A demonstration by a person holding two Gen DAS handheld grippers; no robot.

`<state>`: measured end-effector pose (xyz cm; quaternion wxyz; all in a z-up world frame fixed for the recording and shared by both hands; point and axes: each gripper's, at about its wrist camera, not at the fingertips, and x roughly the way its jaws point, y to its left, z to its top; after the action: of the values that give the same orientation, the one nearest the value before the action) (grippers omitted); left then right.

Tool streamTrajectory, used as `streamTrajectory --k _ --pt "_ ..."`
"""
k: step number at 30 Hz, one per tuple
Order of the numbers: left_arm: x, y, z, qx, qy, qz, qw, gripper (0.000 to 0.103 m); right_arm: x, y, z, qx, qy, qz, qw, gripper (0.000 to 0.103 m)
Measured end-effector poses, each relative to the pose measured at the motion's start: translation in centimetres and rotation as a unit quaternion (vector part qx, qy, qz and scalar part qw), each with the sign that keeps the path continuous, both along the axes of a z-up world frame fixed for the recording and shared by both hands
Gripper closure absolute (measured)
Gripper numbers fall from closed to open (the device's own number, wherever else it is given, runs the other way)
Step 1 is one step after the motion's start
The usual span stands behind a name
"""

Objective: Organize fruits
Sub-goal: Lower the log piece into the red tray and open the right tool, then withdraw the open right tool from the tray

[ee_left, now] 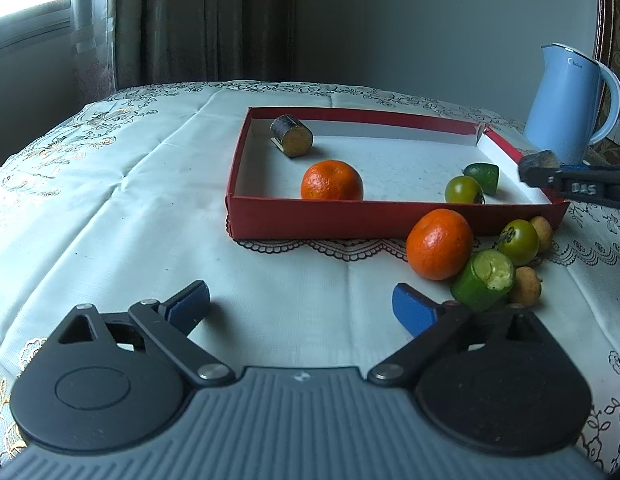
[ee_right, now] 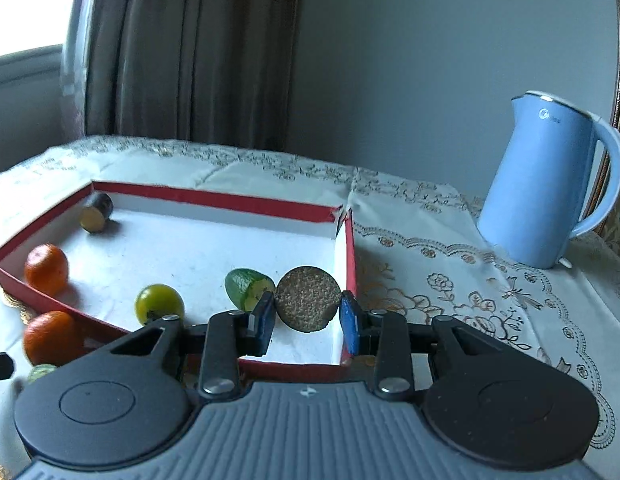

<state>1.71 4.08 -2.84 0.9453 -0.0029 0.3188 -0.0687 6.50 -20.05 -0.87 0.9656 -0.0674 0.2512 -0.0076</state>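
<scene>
Right gripper (ee_right: 308, 316) is over the red box's (ee_right: 214, 199) 3 o'clock corner, jaws pinching a round dark sugarcane slice (ee_right: 308, 298) with a grainy tan cut face; both blue pads touch its rim. Left gripper (ee_left: 302, 300) sits low over the tabletop (ee_left: 130, 208), jaws spread wide, nothing between them.

Box is shallow cardboard, red outside, white inside, with a split far-right corner. Inside: a dark-skinned cane stub (ee_left: 292, 135) at 11 o'clock, a glossy pebbled orange (ee_left: 331, 181) against the near wall, a smooth green tomato (ee_left: 463, 190) and a cut cucumber end (ee_left: 482, 176) toward 3 o'clock. The middle of the box floor is bare.

Outside, at the box's near right corner, a tight cluster: a second orange (ee_left: 439, 244), a cucumber chunk (ee_left: 483, 280) with a ragged pale end, another green tomato (ee_left: 518, 242), and two small tan round fruits (ee_left: 527, 283) that I can't identify. The cucumber chunk lies just beside the left gripper's right pad.

White tablecloth with woven texture, fold creases and an embroidered border. Smooth blue kettle (ee_right: 549, 184) at 2 o'clock, well apart from the box.
</scene>
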Motion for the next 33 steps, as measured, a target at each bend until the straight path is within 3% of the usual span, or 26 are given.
streamTrajectory --k 4,15,20,25,33 --pt "0.0 0.0 0.0 0.001 0.000 0.000 1.0000 0.005 1.2 0.4 -1.1 -0.008 0.021 0.002 1.000 0.070" --pt "0.1 -0.2 0.0 0.004 0.001 0.000 1.0000 0.005 1.2 0.8 -1.3 -0.023 0.013 0.004 1.000 0.068" --pt "0.1 -0.3 0.0 0.005 0.001 0.000 1.0000 0.005 0.6 0.7 -0.9 -0.024 0.006 0.007 1.000 0.048" --pt "0.1 -0.2 0.0 0.002 0.002 0.002 1.0000 0.003 -1.5 0.5 0.0 -0.020 -0.009 0.008 1.000 0.041" --pt "0.1 0.0 0.0 0.002 0.001 0.003 1.0000 0.003 -7.6 -3.2 -0.7 0.054 0.012 -0.006 0.998 0.039"
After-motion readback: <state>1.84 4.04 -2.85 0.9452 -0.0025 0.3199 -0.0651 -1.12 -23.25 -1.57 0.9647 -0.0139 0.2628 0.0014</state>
